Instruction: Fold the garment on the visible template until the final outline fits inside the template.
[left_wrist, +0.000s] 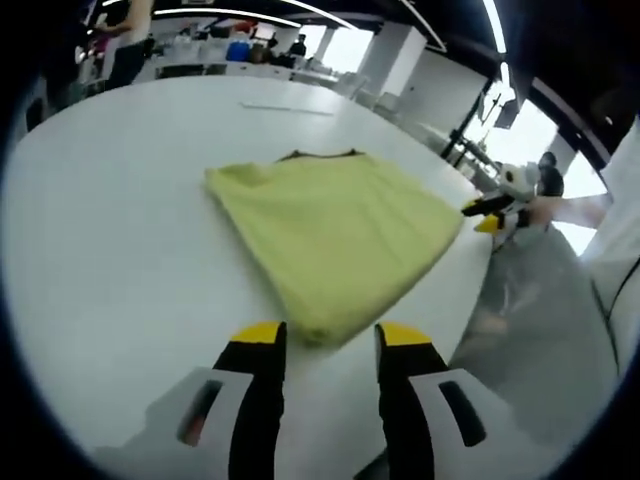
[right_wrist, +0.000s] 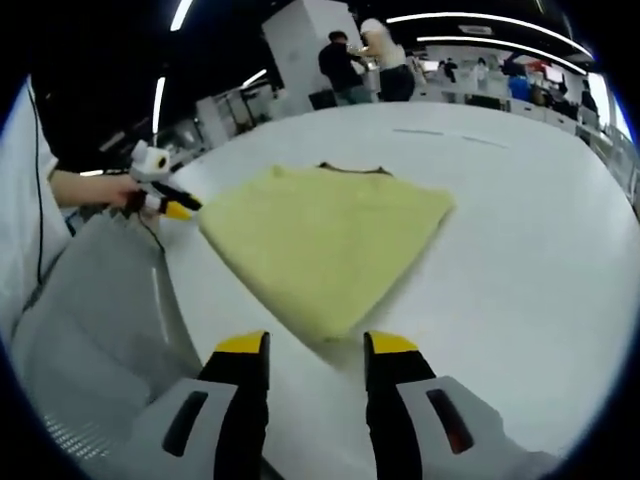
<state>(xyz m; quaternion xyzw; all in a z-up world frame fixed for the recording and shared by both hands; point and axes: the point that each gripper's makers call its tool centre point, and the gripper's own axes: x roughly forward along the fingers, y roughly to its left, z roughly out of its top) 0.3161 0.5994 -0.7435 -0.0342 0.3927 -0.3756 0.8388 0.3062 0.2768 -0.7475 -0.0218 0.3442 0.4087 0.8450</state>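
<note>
Left gripper view first: we see the yellow garment (left_wrist: 335, 235) lying flat and already folded on the white tabletop (left_wrist: 110, 260), just ahead of our left claw (left_wrist: 330, 345). Its nearest corner points straight into the gap between the two yellow-tipped jaws, which stand apart and hold nothing. The cloth widens away from us, its long axis running from that near corner toward the dark neckline at the far edge. Off to the right, at the tabletop's edge, we see the right claw (left_wrist: 490, 212) in a person's hand, just beside the garment's right corner; we cannot tell from here whether it touches the cloth. We cannot make out a template outline around the garment.

Right gripper view next: the same garment (right_wrist: 325, 240) lies ahead of our right claw (right_wrist: 315, 345), a corner again aimed between the parted, empty jaws. The left claw (right_wrist: 170, 205) comes in from the left, near the cloth's left corner. A grey tray-like surface (right_wrist: 100, 300) sits beside the tabletop (right_wrist: 520, 260), and we see nothing in it.

We judge both claws about equally near, each facing its own corner for a further fold.
</note>
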